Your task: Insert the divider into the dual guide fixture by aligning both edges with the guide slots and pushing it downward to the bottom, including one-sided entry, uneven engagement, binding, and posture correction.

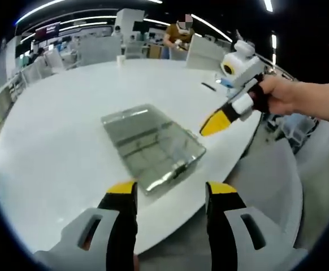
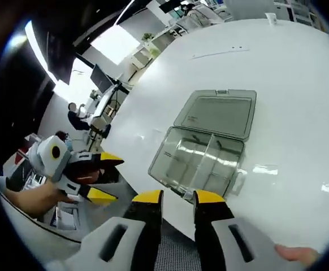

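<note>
White round table (image 1: 51, 141) bears the fixture. The fixture is a clear plastic compartment box (image 2: 201, 161) with its hinged lid (image 2: 216, 113) laid open flat at 12 o'clock of the tray in the right gripper view; thin partitions divide the tray into cells. It lies near the table edge, at 12 o'clock of both sets of jaws. A separate divider cannot be told apart. Left gripper (image 1: 170, 195): jaws spread, empty. Right gripper (image 2: 178, 196): jaws slightly apart, empty, short of the box.
</note>
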Motion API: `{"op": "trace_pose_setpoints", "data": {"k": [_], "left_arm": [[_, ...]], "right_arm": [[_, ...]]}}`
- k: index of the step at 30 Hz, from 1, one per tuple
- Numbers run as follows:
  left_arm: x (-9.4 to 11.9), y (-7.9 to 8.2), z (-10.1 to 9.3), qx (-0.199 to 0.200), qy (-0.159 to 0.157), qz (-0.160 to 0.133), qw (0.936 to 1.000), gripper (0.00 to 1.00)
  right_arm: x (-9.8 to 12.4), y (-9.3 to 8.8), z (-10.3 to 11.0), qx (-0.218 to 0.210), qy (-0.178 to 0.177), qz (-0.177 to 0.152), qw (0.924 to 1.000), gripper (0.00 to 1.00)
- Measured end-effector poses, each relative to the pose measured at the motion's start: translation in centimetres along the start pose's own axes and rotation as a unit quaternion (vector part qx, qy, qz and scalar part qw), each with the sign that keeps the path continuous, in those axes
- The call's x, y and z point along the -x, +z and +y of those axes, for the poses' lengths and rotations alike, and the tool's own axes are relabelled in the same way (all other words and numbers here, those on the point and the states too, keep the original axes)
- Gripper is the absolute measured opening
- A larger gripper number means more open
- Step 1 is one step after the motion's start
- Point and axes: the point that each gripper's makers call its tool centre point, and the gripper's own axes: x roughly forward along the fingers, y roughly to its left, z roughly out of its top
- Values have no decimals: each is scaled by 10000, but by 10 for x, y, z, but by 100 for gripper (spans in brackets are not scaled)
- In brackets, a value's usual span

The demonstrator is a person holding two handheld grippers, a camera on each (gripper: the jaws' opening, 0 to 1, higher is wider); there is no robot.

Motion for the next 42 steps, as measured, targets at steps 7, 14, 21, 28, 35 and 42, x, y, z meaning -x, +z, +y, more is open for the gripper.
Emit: {"op": "trace_pose_setpoints", "data": {"k": [7, 14, 21, 28, 35, 42], "left_arm": [[5, 1, 0, 49, 222, 55, 9997, 46], [13, 8, 4, 132, 462, 16, 9988, 46], [17, 12, 4, 188, 685, 13, 9975, 46], [22, 17, 2, 177, 862, 22, 9961, 46], [23, 23, 4, 187, 920, -6, 9956, 46], [27, 25, 9, 158, 890, -7, 9959, 46]], "right_arm": [[7, -3, 6, 375, 231, -74, 9990, 16], [12, -7, 11, 825, 450, -107, 9955, 18], [20, -8, 18, 1141, 656, -203, 9911, 22], [28, -8, 21, 1443, 822, -338, 9855, 25], [30, -10, 22, 1584, 882, -354, 9828, 27], [31, -8, 26, 1771, 926, -456, 9788, 29]]}}
